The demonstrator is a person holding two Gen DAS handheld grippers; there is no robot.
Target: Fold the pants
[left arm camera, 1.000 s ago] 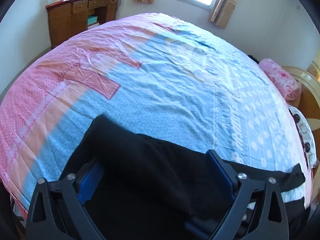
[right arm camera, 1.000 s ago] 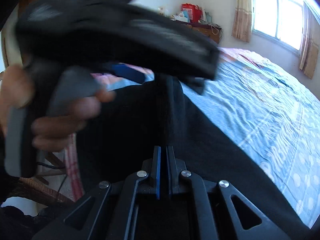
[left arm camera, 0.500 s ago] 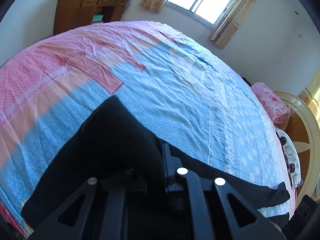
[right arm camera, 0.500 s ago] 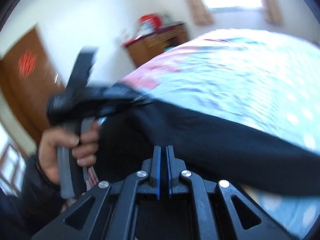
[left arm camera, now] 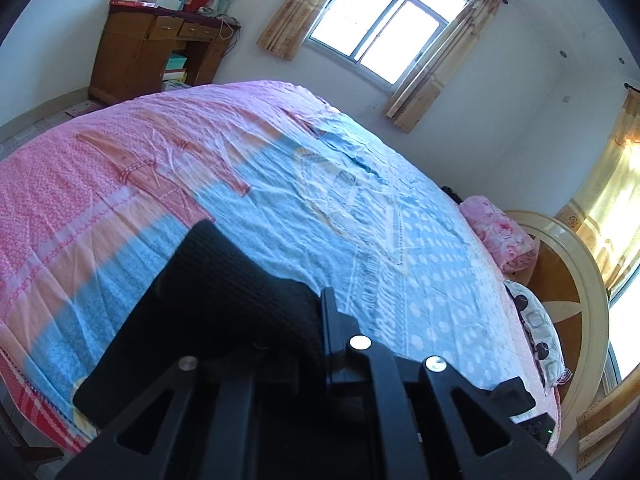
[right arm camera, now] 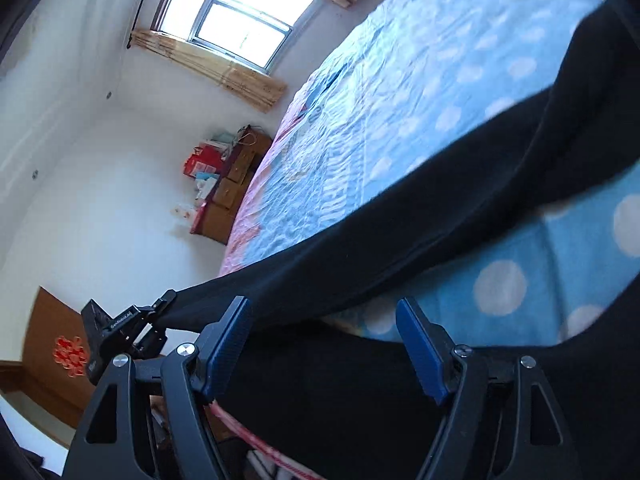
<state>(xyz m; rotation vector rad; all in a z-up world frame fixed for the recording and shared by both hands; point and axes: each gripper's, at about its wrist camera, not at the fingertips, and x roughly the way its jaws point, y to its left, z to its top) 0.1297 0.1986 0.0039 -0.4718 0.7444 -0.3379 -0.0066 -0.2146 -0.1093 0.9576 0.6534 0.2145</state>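
The black pants [left arm camera: 224,300] are lying across the near edge of the bed [left arm camera: 360,216], over its blue and pink cover. In the left wrist view the left hand-held gripper [left arm camera: 316,320] is clamping a bunched fold of the pants, its jaws drawn together with the dark cloth bulging up on the left of the one finger that shows; the other finger is hidden under the fabric. This view alone is showing the pink rolled blanket [left arm camera: 500,236] and the round headboard [left arm camera: 576,264] at the far right of the bed. The right wrist view, rolled sideways, is showing what the left cannot: the right hand-held gripper [right arm camera: 324,344] is standing with its blue pads [right arm camera: 420,344] wide apart, having just been opening, with black cloth lying beneath and behind them but not pinched. It is also showing the left tool from outside at lower left, a taut band of pants [right arm camera: 400,216] stretching away from it. Both views are taking in the window [left arm camera: 380,28] and the wooden desk [left arm camera: 144,52]
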